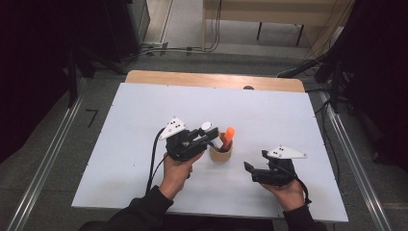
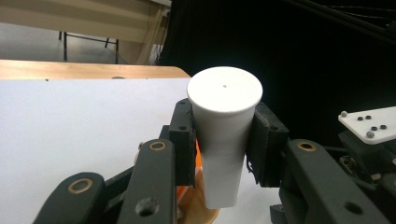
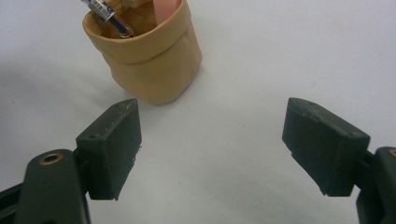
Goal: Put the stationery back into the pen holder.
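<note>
Two grippers in my hands over the white table (image 1: 144,120). My left gripper (image 2: 224,140) is clamped on a white flared plastic tube (image 2: 223,126), held over the tan rolled-rim pouch (image 3: 149,60) containing an orange marker (image 1: 228,135). My right gripper (image 3: 215,149) hangs nearby, palm beneath it, jaws wide apart, nothing between.

On the tabletop (image 1: 144,125) a cup (image 1: 221,154) stands between the left gripper (image 1: 204,137) and right gripper (image 1: 250,168), a marker (image 1: 227,136) standing in it.
</note>
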Motion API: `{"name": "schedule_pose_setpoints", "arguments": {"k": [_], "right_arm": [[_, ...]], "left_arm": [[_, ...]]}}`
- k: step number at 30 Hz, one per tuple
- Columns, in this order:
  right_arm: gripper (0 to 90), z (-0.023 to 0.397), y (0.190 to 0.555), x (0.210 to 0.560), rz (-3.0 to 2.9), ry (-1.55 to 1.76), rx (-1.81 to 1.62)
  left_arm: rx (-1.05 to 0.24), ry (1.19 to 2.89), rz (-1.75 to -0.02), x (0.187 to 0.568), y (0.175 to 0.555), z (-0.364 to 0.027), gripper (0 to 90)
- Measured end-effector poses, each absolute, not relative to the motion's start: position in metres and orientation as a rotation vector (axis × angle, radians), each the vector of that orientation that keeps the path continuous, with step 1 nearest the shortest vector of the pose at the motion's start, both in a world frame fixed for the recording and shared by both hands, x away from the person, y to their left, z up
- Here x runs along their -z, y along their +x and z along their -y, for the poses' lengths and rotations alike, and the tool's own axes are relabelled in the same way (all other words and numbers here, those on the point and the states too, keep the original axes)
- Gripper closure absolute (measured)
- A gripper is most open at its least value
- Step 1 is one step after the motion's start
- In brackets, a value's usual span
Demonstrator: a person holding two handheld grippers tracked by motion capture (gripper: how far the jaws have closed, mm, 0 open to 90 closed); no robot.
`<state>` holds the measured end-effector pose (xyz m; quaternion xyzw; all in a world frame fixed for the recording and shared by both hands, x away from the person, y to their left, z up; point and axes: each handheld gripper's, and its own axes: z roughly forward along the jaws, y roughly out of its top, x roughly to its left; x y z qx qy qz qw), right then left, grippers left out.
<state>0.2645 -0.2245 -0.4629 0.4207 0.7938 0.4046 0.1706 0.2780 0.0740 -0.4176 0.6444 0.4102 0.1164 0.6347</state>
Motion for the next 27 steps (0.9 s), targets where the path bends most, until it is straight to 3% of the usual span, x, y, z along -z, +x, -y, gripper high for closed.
{"name": "schedule_pose_setpoints", "arguments": {"k": [27], "right_arm": [[18.2, 0.224, 0.264, 0.463, -2.259, 1.195, -1.152]], "left_arm": [[-0.306, 1.516, -0.944, 0.425, 0.289, -0.058, 67.1]]}}
